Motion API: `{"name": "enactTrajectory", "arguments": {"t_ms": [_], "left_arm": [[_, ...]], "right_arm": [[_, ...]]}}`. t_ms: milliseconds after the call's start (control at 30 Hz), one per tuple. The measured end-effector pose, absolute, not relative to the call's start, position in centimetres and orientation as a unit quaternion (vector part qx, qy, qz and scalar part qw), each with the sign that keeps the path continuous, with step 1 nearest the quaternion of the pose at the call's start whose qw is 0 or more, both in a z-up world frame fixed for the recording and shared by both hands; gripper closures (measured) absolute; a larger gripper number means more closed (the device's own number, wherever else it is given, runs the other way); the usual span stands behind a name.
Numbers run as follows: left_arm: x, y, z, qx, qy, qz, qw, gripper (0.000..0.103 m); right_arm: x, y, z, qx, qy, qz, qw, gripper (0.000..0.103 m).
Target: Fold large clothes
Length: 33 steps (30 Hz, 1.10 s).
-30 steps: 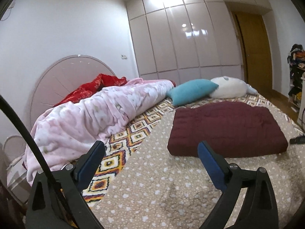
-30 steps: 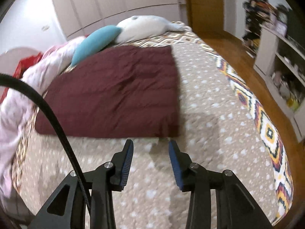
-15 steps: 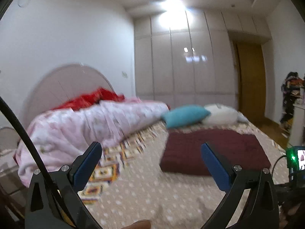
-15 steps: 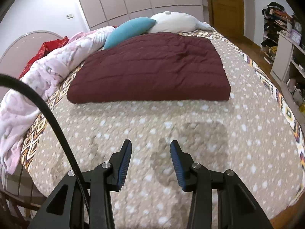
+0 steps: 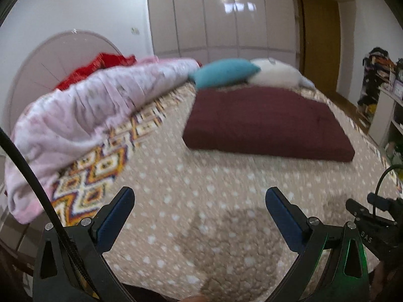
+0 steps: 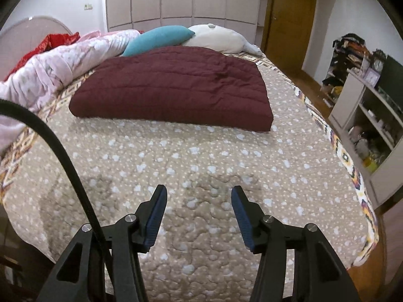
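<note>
A maroon quilted piece [image 5: 264, 123] [image 6: 173, 93] lies folded into a thick rectangle in the middle of the bed, well beyond both grippers. My left gripper [image 5: 199, 196] stands wide open over the beige spotted bedspread [image 5: 176, 176], with nothing between its fingers. My right gripper [image 6: 199, 192] hovers over the same bedspread [image 6: 201, 156] near the bed's front edge. Its jaws are opening and hold nothing. Part of the right gripper's black body [image 5: 372, 226] shows at the right edge of the left wrist view.
A pink blanket [image 5: 88, 115] and red cloth [image 5: 100, 68] are heaped along the left by the headboard. A teal pillow [image 6: 158, 39] and a white pillow [image 6: 216, 39] lie behind the maroon piece. A shelf unit [image 6: 365, 115] stands to the right of the bed; a wooden door [image 6: 289, 20] is behind.
The left wrist view tipped up toward the ceiling, then back down onto the bed. My right gripper swung sideways to face the bed squarely, and its jaws have widened.
</note>
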<state>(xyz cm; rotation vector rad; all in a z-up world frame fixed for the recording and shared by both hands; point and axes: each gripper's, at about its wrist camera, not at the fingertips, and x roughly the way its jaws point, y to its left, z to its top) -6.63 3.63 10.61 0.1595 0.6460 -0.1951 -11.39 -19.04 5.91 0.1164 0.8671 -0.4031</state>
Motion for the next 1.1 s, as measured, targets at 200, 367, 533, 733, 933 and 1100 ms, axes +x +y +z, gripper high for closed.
{"name": "enactTrajectory", "arguments": {"t_ms": [200, 367, 533, 733, 933, 1100], "left_arm": [[-5.1, 2.6, 6.6, 0.082, 0.377, -0.102, 0.917, 0.000], [-3.8, 2.1, 3.9, 0.087, 0.408, -0.100, 0.903, 0.000], [-2.4, 1.9, 1.5, 0.091, 0.436, -0.097, 0.890, 0.000], [-0.9, 1.8, -1.7, 0.090, 0.480, -0.094, 0.868, 0.000], [-0.1, 2.1, -4.0, 0.080, 0.504, -0.099, 0.854, 0.000], [-0.1, 2.2, -4.4, 0.072, 0.501, -0.103, 0.856, 0.000]], "right_arm": [[-11.2, -18.7, 4.2, 0.050, 0.438, -0.197, 0.876, 0.045], [-11.0, -19.0, 3.1, 0.054, 0.448, -0.202, 0.869, 0.045], [-10.6, -18.9, 2.5, 0.054, 0.456, -0.200, 0.866, 0.045], [-10.2, -18.9, 1.5, 0.057, 0.467, -0.201, 0.859, 0.044], [-9.8, -18.6, 1.1, 0.056, 0.469, -0.198, 0.859, 0.044], [-9.4, -18.2, 0.7, 0.057, 0.475, -0.191, 0.857, 0.044]]}}
